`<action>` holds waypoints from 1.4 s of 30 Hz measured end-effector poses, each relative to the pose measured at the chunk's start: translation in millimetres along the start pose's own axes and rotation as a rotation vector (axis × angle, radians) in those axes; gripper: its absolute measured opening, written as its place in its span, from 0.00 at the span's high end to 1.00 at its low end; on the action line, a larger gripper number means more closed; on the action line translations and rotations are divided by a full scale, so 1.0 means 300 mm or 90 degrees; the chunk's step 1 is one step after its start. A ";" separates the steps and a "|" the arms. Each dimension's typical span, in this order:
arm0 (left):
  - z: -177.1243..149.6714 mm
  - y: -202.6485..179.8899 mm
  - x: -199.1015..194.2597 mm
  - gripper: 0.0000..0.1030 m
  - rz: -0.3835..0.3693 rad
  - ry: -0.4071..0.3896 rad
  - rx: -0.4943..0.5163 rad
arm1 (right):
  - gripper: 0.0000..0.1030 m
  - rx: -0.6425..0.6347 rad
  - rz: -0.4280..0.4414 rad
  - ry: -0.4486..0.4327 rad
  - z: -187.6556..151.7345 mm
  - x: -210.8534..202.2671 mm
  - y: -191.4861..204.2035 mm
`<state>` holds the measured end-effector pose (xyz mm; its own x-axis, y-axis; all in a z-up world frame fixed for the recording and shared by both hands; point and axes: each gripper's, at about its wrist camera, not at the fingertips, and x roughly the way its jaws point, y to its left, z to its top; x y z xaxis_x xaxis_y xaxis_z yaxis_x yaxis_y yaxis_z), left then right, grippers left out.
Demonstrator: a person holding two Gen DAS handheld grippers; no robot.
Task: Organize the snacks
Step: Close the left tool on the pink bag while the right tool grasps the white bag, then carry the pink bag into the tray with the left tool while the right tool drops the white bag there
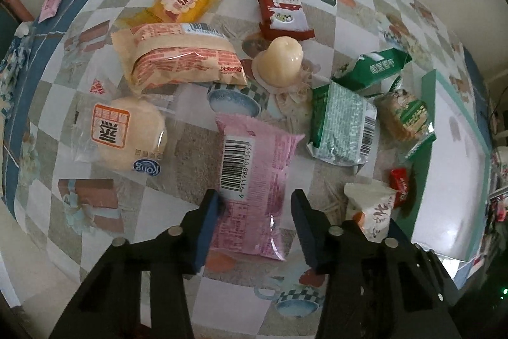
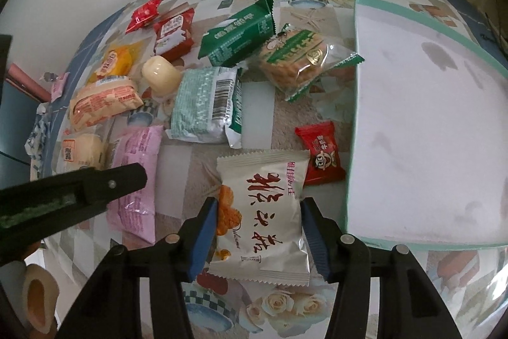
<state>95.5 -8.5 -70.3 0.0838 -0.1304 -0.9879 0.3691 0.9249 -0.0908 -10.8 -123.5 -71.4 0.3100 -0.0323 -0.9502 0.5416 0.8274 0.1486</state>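
The left gripper (image 1: 255,207) fingers straddle the pink crinkly plastic snack packet (image 1: 254,180), wide apart, gripping nothing. The right gripper (image 2: 258,215) likewise brackets the white foil pastry packet (image 2: 265,212). Closing on slick film risks slipping, or crushing the contents.

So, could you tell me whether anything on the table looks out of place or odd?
The cream jelly cup lies tipped over among the flat packets. The small pink packet sits apart near the table's edge. Nothing looks spilled or torn.
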 end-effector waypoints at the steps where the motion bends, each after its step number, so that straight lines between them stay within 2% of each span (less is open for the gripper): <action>1: 0.002 -0.004 0.005 0.57 0.003 0.001 0.001 | 0.45 -0.004 -0.002 -0.001 -0.003 0.001 0.003; 9: 0.020 -0.077 0.042 0.58 0.042 -0.010 0.012 | 0.46 -0.048 -0.033 -0.008 0.001 0.029 0.063; 11: 0.020 -0.094 0.041 0.62 0.051 -0.016 0.010 | 0.46 -0.050 -0.025 -0.008 -0.002 0.018 0.069; 13: 0.014 -0.115 0.026 0.65 0.043 -0.026 0.013 | 0.46 -0.057 -0.020 -0.024 -0.019 -0.017 0.064; 17: -0.008 -0.122 0.013 0.67 0.022 -0.024 -0.004 | 0.46 -0.056 -0.014 -0.039 -0.029 -0.051 0.060; 25: -0.035 -0.130 -0.076 0.67 0.023 -0.050 -0.025 | 0.46 -0.046 0.014 -0.086 -0.024 -0.145 0.032; 30: -0.006 -0.162 -0.166 0.67 0.019 -0.072 -0.026 | 0.46 0.003 -0.010 -0.127 0.022 -0.220 -0.034; 33: 0.021 -0.205 -0.200 0.67 0.013 -0.091 -0.007 | 0.46 0.025 -0.061 -0.160 0.054 -0.264 -0.074; 42: 0.038 -0.491 -0.166 0.67 -0.019 -0.090 0.087 | 0.46 0.127 -0.174 -0.186 0.121 -0.293 -0.315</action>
<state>47.4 -142.3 -6.4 0.1966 -0.2143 -0.9568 0.4944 0.8644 -0.0920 -60.9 -219.2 8.2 0.3268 -0.4159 -0.8487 0.7654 0.6432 -0.0205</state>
